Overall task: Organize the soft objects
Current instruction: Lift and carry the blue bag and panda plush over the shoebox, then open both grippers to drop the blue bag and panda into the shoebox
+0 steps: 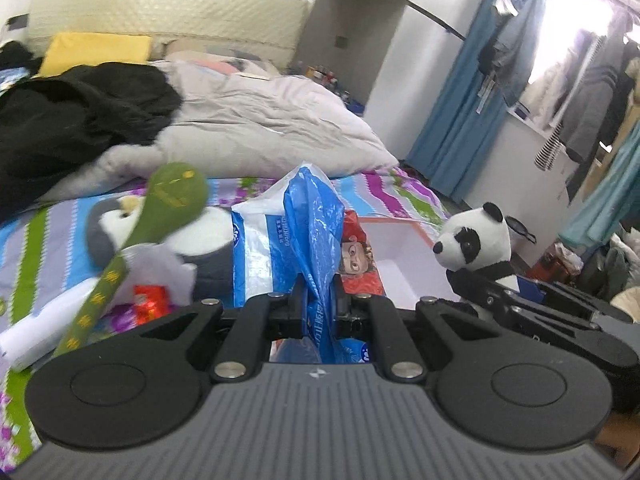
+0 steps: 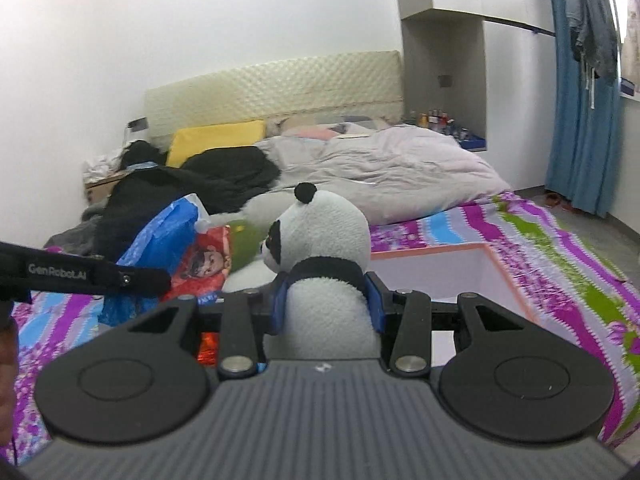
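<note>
My left gripper [image 1: 319, 304] is shut on a blue and white plastic bag [image 1: 288, 240] and holds it up above the bed. My right gripper [image 2: 328, 304] is shut on a panda plush [image 2: 324, 264] around its body; the panda also shows at the right of the left wrist view [image 1: 476, 244]. A white box with an orange rim [image 2: 436, 276] lies open on the bed just beyond the panda. A penguin plush [image 1: 208, 248] and a green plush spoon shape [image 1: 168, 200] lie left of the bag.
The bed has a striped purple, green and blue sheet [image 2: 560, 248]. A grey duvet [image 2: 392, 164], black clothing [image 1: 76, 120] and a yellow pillow [image 2: 216, 140] lie further back. A red cartoon package [image 2: 204, 264] sits beside the bag. Blue curtains [image 1: 456, 112] hang at the right.
</note>
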